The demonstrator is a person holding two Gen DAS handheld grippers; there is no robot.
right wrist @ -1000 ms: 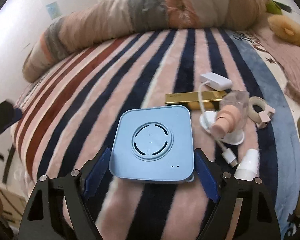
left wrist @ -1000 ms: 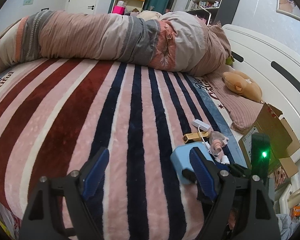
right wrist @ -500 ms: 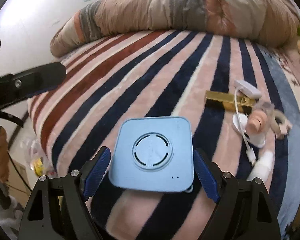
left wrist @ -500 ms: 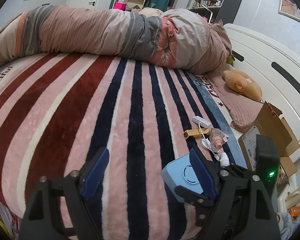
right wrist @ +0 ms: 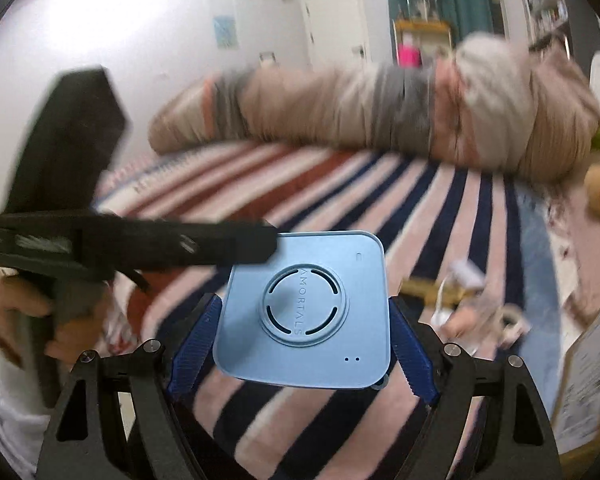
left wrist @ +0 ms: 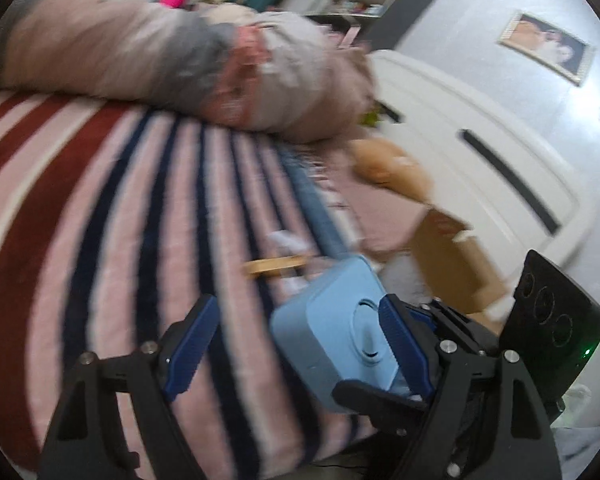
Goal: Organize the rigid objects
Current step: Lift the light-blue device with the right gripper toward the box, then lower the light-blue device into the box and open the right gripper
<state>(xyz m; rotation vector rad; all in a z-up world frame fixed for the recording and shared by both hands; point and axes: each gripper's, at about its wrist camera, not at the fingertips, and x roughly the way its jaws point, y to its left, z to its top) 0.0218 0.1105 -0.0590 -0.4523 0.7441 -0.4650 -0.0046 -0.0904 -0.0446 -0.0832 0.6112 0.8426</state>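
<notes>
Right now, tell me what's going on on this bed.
A person is tidying small items with two handheld grippers. The right gripper holds a light blue square device between its blue pads, lifted above the striped blanket. The left gripper is open and empty beside it. A gold bar, white cable and cardboard box wait nearby; both views are motion-blurred.

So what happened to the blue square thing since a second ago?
The right gripper has lifted the blue box off the striped blanket and carried it toward the near edge of the bed, up close to the left gripper. It was gripped a second ago and is still gripped. The left gripper stays open and empty. The gold bar and the small bits beside it still lie on the blanket.
</notes>
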